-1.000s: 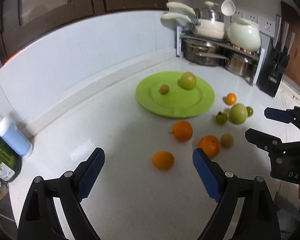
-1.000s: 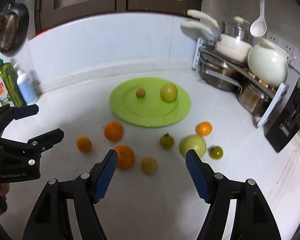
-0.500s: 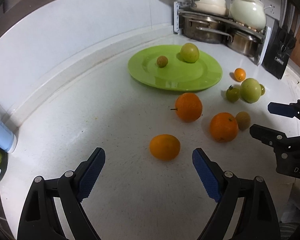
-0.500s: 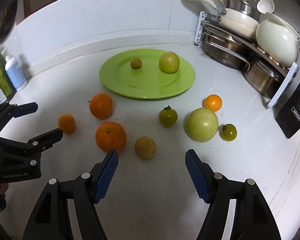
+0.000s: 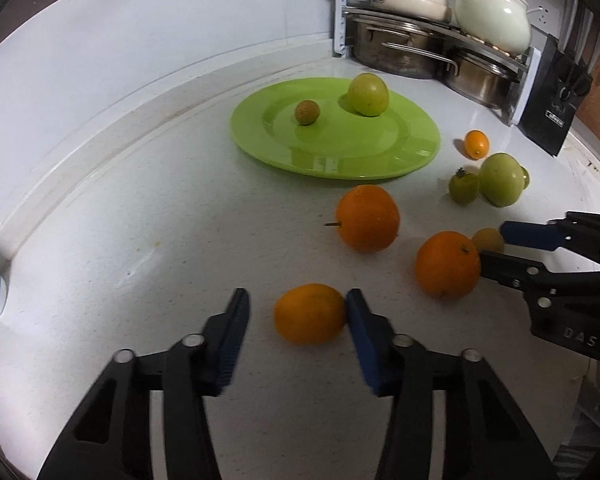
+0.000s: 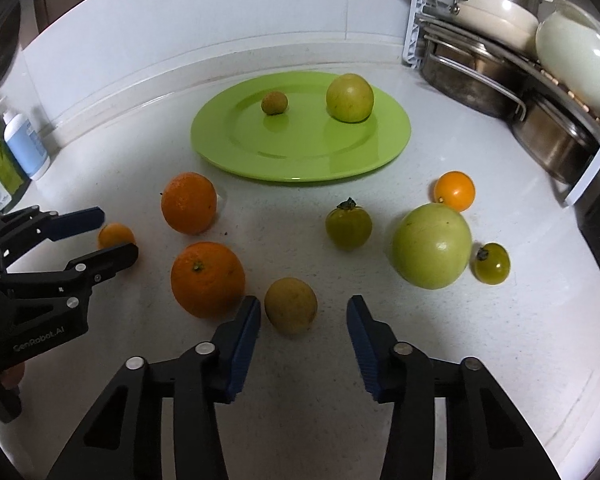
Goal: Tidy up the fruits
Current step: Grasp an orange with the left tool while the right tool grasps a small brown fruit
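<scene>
My left gripper (image 5: 298, 300) is low over the white counter, its jaws closing around a small orange (image 5: 310, 314). The right pad (image 5: 356, 312) touches it; the left pad stands apart. My right gripper (image 6: 304, 306) is also closing, around a small yellow-brown fruit (image 6: 290, 310), with gaps on both sides. Farther back lies the green plate (image 6: 300, 152) with a small brown fruit (image 6: 275, 103) and a yellow-green fruit (image 6: 350, 97). Two big oranges (image 6: 207, 278) (image 6: 189, 202), green tomatoes (image 6: 348, 226) (image 6: 493, 263), a large green fruit (image 6: 431, 246) and a small orange fruit (image 6: 455, 191) are loose on the counter.
A rack of steel pots and white cookware (image 6: 500, 60) fills the back right corner, with a black knife block (image 5: 556, 100) beside it. Soap bottles (image 6: 24, 144) stand at the left by the wall. The big orange (image 5: 447, 264) sits close between the two grippers.
Both grippers have sunk toward the counter and come closer to the fruit. Their jaws, wide before, have narrowed around the small orange and the yellow-brown fruit.
</scene>
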Tool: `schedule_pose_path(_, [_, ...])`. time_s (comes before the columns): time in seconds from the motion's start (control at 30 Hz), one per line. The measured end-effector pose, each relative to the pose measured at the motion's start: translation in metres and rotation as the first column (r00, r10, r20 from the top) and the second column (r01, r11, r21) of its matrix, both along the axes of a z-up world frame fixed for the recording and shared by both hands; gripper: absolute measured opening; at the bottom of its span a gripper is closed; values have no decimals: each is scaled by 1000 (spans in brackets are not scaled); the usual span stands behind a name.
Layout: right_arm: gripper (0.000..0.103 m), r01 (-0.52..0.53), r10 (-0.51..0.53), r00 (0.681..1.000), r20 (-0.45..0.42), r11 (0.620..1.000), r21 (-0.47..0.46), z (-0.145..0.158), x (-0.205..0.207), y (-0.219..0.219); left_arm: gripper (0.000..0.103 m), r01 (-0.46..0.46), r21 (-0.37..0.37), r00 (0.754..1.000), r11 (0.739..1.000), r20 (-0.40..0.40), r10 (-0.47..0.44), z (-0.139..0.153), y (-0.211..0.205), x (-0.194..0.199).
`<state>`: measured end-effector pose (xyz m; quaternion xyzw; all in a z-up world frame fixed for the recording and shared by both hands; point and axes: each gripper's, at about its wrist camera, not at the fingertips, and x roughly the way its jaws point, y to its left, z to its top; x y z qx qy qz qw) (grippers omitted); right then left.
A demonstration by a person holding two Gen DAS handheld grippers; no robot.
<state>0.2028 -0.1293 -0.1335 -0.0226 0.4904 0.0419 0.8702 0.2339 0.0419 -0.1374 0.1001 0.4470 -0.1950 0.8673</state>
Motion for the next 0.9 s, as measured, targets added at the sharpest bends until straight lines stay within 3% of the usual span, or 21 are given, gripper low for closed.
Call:
schedule_pose_path(0.13, [29, -9, 9, 1000, -12, 1000, 18, -3, 3, -1, 36, 10, -9, 1000, 1000, -10, -10, 0, -2, 0])
schedule_pose_path(0.47, [28, -8, 8, 1000, 8, 1000, 21, 0, -3, -1, 36, -1, -13, 1000, 1000, 11, 1, 8, -1, -6])
schedule_pose_path(0.9, [28, -44, 41, 995, 87, 999, 30, 33, -24, 0, 36, -21, -49, 997, 999, 75, 25, 42, 2, -34])
